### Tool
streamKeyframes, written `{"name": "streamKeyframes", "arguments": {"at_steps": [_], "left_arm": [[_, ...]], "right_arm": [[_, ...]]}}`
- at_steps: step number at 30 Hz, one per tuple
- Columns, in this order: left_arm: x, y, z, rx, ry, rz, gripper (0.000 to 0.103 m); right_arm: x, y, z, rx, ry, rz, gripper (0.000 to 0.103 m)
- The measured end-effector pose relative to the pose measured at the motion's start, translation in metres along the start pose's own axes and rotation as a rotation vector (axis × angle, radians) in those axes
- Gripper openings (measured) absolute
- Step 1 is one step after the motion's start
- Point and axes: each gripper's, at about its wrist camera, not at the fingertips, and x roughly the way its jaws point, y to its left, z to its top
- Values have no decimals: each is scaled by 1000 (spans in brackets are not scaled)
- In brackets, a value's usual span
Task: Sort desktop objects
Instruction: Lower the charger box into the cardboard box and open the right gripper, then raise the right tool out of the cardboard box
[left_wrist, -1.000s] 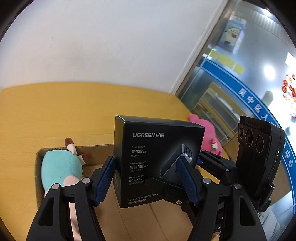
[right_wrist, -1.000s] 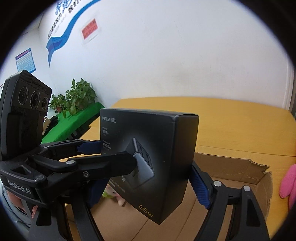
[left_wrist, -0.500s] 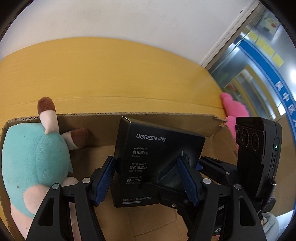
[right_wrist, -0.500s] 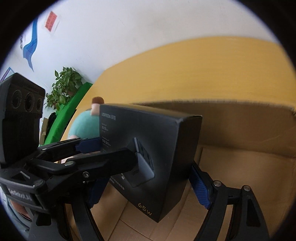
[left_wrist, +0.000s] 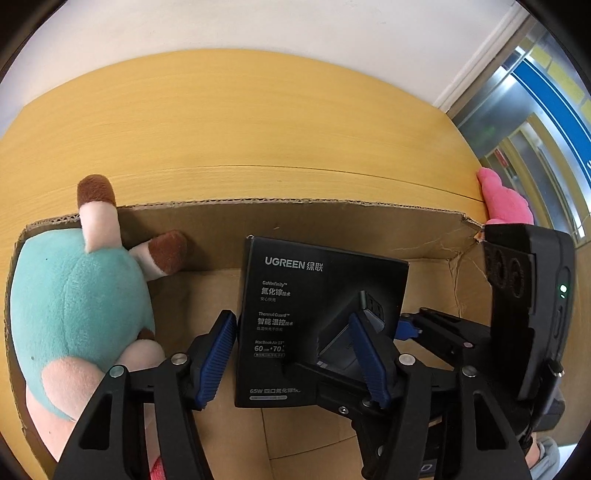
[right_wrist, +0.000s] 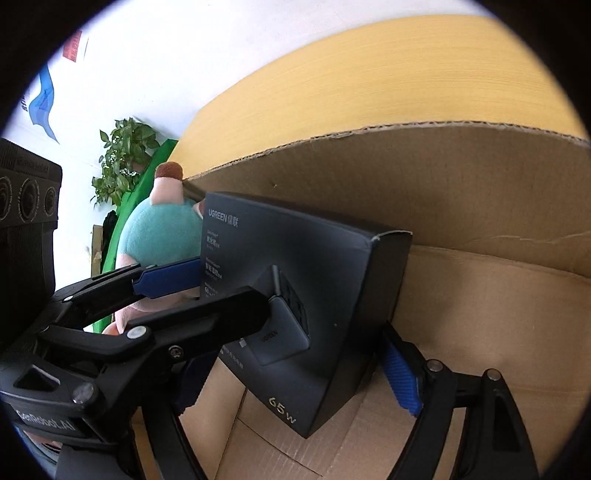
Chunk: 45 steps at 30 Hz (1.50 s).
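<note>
Nearest the lens in the left wrist view: left gripper, jaws at a middling gap, left blue pad against the left edge of the black UGREEN charger box, right pad lying across the printed front face. Cannot tell whether clamped or only touching. From the right wrist view: right gripper, jaws closed on the box front to back, right pad at the rear lower edge, left finger mostly hidden behind the other tool. Holds box upright, slightly tilted, "65W" corner lowest, down inside the open cardboard carton, roughly mid-carton, below the rim; contact with the carton floor not resolvable. Left of box, a little apart, also in carton: teal plush toy, pink underside, two brown-tipped limbs, one poking over the far rim, the other lying against the far wall. Beyond the far wall: yellow wooden table. By the carton's torn far-right corner, outside on the table: pink plush toy, partly hidden. Farther back: white wall; in the right wrist view, potted plant by that wall, past the table's left end.
</note>
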Motion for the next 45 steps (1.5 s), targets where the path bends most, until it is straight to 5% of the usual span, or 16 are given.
{"name": "streamKeyframes", "arguments": {"at_steps": [5,10,16,18,24,28,33,40,45], "left_arm": [[-19,-5,-2,25,-56,-3,66],[-86,-13,-26,121,-237,27,69],[-182,-25,-120,272,-564,127,101],[-209,-21,-164,288,-669,167,103],[-234,-10,-257,272,-796,185,103],[-213,4,-281,247,-766,221,103],[-167,24,-295,171,-675,248,103],[-116,40,-309,99,-610,218,103],[-112,31,-321,148,-719,279,103]], "right_arm": [[-15,9,3,-24,-24,-113,84],[-56,28,-5,-42,-127,-226,84],[-140,94,-72,-152,-373,-375,85],[-163,108,-112,-193,-438,-387,85],[-174,131,-197,-219,-511,-512,87],[-151,129,-229,-239,-508,-605,87],[-127,119,-263,-253,-516,-618,87],[-96,95,-283,-159,-508,-473,89],[-92,93,-289,-178,-576,-521,103]]}}
